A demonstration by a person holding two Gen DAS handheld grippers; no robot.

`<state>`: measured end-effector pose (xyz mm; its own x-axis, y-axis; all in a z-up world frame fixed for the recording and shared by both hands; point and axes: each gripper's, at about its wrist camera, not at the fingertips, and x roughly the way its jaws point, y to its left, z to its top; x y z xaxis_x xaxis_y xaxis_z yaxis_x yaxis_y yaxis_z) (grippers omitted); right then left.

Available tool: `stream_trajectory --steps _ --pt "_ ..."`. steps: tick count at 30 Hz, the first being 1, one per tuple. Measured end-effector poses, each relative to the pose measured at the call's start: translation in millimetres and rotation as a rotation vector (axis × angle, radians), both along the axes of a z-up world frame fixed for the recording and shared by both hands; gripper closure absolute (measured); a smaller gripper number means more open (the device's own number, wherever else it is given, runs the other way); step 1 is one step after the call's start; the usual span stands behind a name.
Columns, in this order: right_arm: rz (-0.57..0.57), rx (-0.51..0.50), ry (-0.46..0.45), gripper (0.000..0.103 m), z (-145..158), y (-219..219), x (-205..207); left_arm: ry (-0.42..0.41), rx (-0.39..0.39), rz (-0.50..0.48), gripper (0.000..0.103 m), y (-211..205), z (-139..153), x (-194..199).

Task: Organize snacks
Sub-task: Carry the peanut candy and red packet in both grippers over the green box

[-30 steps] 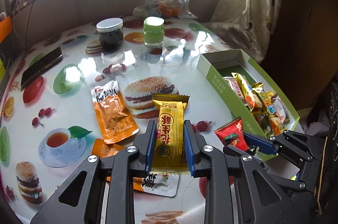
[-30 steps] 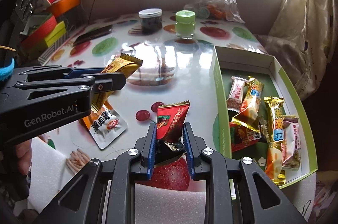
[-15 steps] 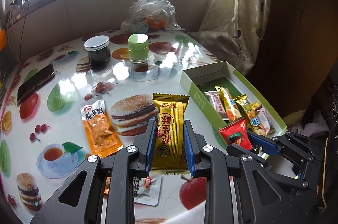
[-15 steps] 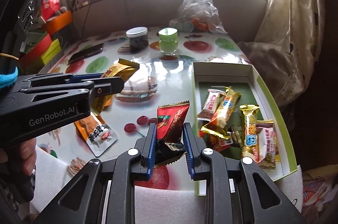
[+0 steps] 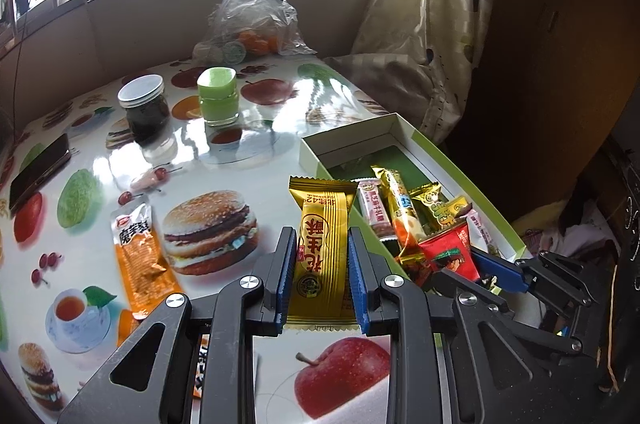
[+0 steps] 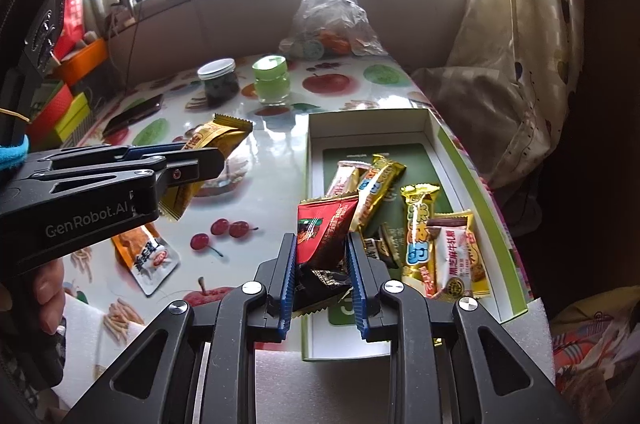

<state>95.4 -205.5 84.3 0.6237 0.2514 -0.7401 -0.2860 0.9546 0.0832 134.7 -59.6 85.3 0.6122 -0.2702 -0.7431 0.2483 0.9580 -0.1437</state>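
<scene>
On a fruit-and-burger print tabletop (image 5: 256, 159), left to right: a phone (image 5: 38, 169) at the far edge, a dark jar (image 5: 143, 105) and a green jar (image 5: 218, 95) toward the window, and an orange snack sachet (image 5: 140, 256) not yet collected. The left gripper (image 5: 322, 264) has its jaws clenched on a gold snack packet (image 5: 322, 248), held clear of the tabletop just short of the green-rimmed box (image 6: 516, 288). Beside it, the right gripper (image 6: 322, 268) is clamped on a red snack packet (image 6: 326, 228), which in the right wrist view now hangs over the box's near left wall, above the wrapped bars (image 6: 420, 236) already piled inside. Over the past second both hands have carried their loads sideways from the open tabletop toward the box, which has slid toward the middle of each view. The delivery looks nearly complete: the red packet seems placed for release first, the gold one after a little more travel.
</scene>
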Motion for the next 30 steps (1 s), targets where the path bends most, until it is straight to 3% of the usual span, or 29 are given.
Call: stream_trajectory --steps 22,30 --pt "-0.170 -0.018 0.024 0.080 -16.5 -63.2 30.1 0.056 -0.013 -0.073 0.077 -43.4 -21.0 20.8" --pt "-0.178 -0.025 0.022 0.080 -20.4 -72.5 35.6 0.074 -0.007 -0.099 0.077 -60.3 -27.1 24.2"
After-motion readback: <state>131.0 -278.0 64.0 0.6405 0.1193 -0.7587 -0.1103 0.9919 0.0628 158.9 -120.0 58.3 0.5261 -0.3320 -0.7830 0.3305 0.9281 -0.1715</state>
